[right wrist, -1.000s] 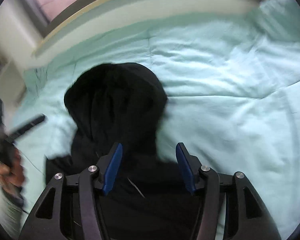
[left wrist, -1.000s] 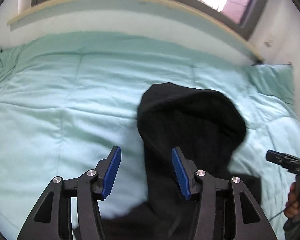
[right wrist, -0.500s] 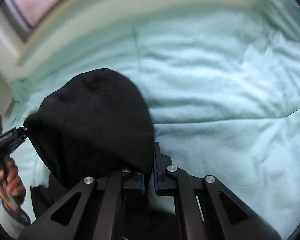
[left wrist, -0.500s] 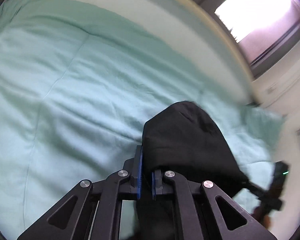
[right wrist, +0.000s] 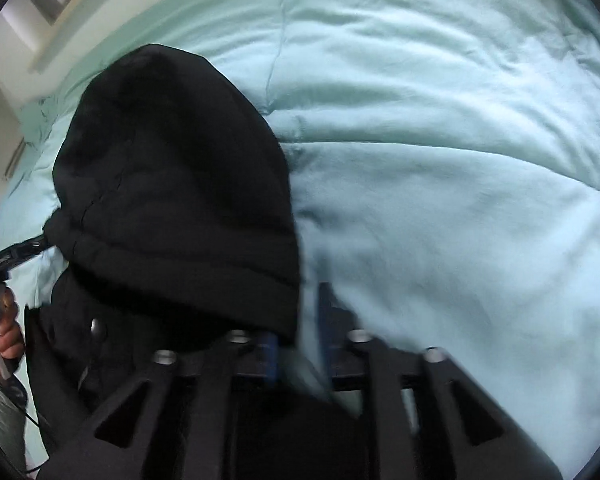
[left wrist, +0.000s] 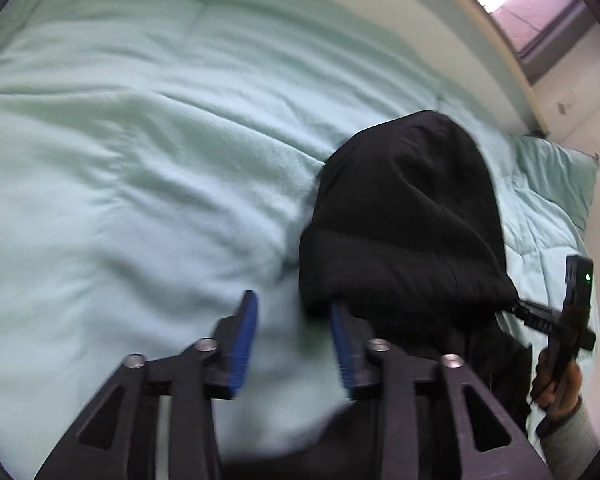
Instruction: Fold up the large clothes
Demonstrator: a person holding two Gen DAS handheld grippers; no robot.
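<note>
Now my left gripper [left wrist: 294,344] has its jaws apart, the hood's [left wrist: 404,232] rim touching the inner face of the right pad and nothing clamped. The right gripper [right wrist: 298,344] is blurred; its jaws look partly apart, the hood's hem [right wrist: 204,280] over the left one, so I cannot tell if it grips. The black hoodie [right wrist: 172,168] lies on the quilt [right wrist: 440,168], hood turned back over the body. I'd flatten that fold evenly before any pull away. A pillow [left wrist: 556,184] sits beyond; nothing blocks me.
</note>
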